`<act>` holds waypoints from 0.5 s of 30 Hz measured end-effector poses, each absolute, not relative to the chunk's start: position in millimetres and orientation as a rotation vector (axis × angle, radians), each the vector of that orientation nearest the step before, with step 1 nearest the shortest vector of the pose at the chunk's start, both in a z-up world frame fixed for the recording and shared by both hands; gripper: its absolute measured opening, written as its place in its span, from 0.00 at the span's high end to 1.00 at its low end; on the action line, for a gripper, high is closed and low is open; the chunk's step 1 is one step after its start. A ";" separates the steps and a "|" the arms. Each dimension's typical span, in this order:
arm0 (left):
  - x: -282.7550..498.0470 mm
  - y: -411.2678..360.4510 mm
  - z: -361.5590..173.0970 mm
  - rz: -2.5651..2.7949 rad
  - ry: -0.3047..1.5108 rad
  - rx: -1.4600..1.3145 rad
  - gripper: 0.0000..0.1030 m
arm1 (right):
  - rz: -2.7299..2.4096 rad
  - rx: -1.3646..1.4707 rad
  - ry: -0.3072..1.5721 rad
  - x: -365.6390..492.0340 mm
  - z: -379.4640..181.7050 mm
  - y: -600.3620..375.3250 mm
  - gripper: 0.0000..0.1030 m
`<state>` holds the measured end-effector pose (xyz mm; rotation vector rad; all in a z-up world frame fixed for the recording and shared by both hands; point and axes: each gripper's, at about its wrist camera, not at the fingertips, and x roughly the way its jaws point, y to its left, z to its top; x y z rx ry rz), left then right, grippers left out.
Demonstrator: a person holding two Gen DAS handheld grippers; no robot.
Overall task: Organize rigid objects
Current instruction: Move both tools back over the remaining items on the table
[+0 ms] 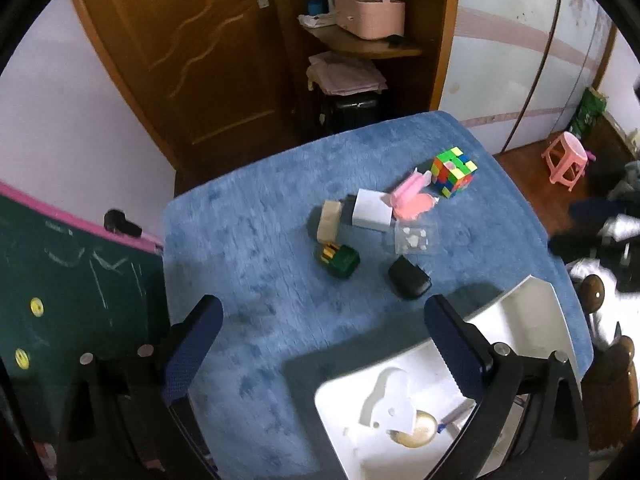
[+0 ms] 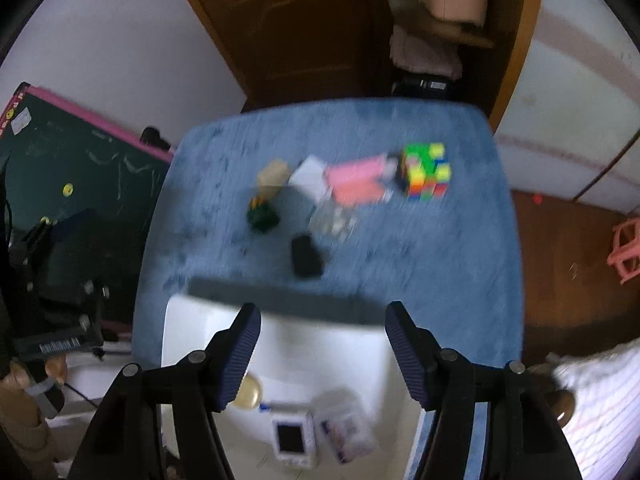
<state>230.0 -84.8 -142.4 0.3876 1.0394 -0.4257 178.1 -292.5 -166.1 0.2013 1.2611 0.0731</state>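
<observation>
On the blue fuzzy table cover [image 1: 248,248] lie a colourful puzzle cube [image 1: 454,172], a pink item [image 1: 412,198], a white box [image 1: 372,210], a beige block [image 1: 329,220], a green battery case [image 1: 339,260], a clear bag of white bits [image 1: 414,240] and a black case [image 1: 409,279]. My left gripper [image 1: 322,308] hangs open above the cover, near the white bin [image 1: 532,312], holding nothing. My right gripper [image 2: 323,312] is open and empty above the bin [image 2: 188,332]. The blurred right wrist view shows the cube [image 2: 426,172] and black case [image 2: 306,256].
The bin holds a round gold object [image 1: 416,428], a pen, a white device with a screen [image 2: 292,440] and a clear box [image 2: 346,436]. A green chalkboard [image 1: 60,280] leans left of the table. A pink stool [image 1: 566,158] stands on the floor at right, a wooden door [image 1: 200,52] behind.
</observation>
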 end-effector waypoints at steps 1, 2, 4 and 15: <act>232.3 -86.2 -141.4 -0.426 1.040 0.395 0.02 | 0.069 0.197 1.252 183.8 -162.1 -294.6 0.31; 236.1 -89.7 -140.2 -0.425 1.037 0.405 0.02 | 0.066 0.196 1.236 194.4 -154.6 -298.1 0.29; 243.6 -95.4 -138.4 -0.420 1.029 0.425 0.02 | 0.074 0.202 1.220 207.1 -146.2 -302.0 0.27; 276.1 -120.9 -175.1 -0.498 1.078 0.533 0.02 | 0.047 0.326 1.290 276.3 -179.5 -317.3 0.25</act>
